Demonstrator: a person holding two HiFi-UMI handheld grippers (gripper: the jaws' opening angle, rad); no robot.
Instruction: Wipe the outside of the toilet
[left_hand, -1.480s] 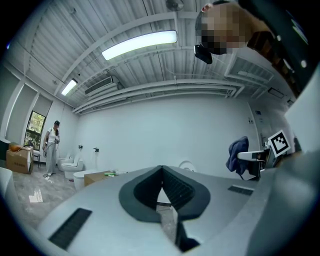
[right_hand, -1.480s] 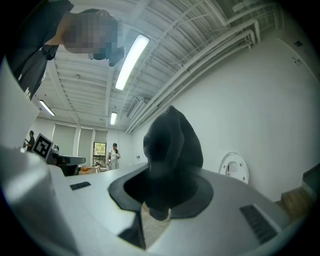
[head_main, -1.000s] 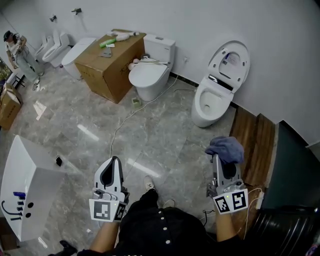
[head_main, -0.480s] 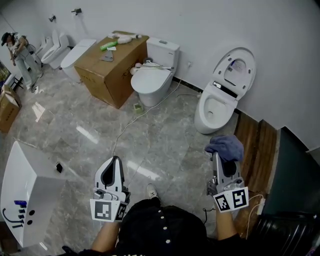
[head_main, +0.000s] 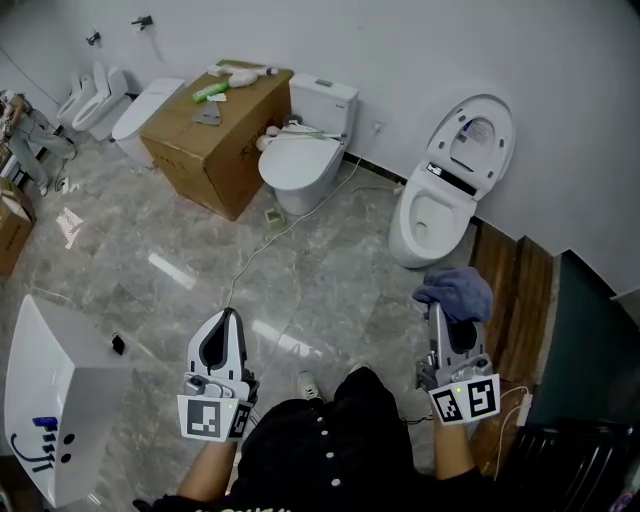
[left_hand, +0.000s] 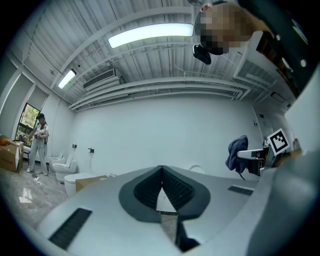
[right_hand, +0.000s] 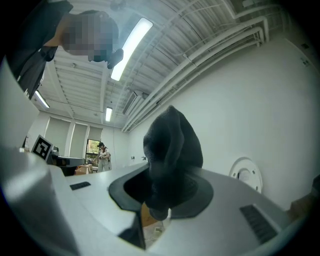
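A white toilet (head_main: 432, 215) with its lid raised stands against the far wall, ahead of my right side. My right gripper (head_main: 447, 318) is shut on a blue-grey cloth (head_main: 456, 292), which bunches above the jaws; in the right gripper view the cloth (right_hand: 169, 150) fills the middle and the toilet lid (right_hand: 246, 174) shows low at the right. My left gripper (head_main: 219, 338) is shut and holds nothing, raised over the marble floor. In the left gripper view my left gripper (left_hand: 161, 194) has its jaws pressed together, with the cloth (left_hand: 236, 153) off at the right.
A second white toilet (head_main: 300, 150) with a tank stands beside a cardboard box (head_main: 215, 135) bearing small items. A cable (head_main: 262, 240) trails over the floor. A white basin (head_main: 60, 400) lies at lower left. Wooden boards (head_main: 515, 295) lie right. A person (head_main: 28, 125) stands far left.
The view has shifted slightly; the toilets sit a little further right in the frame than one second ago. Both grippers hold the same pose, and the cloth stays gripped.
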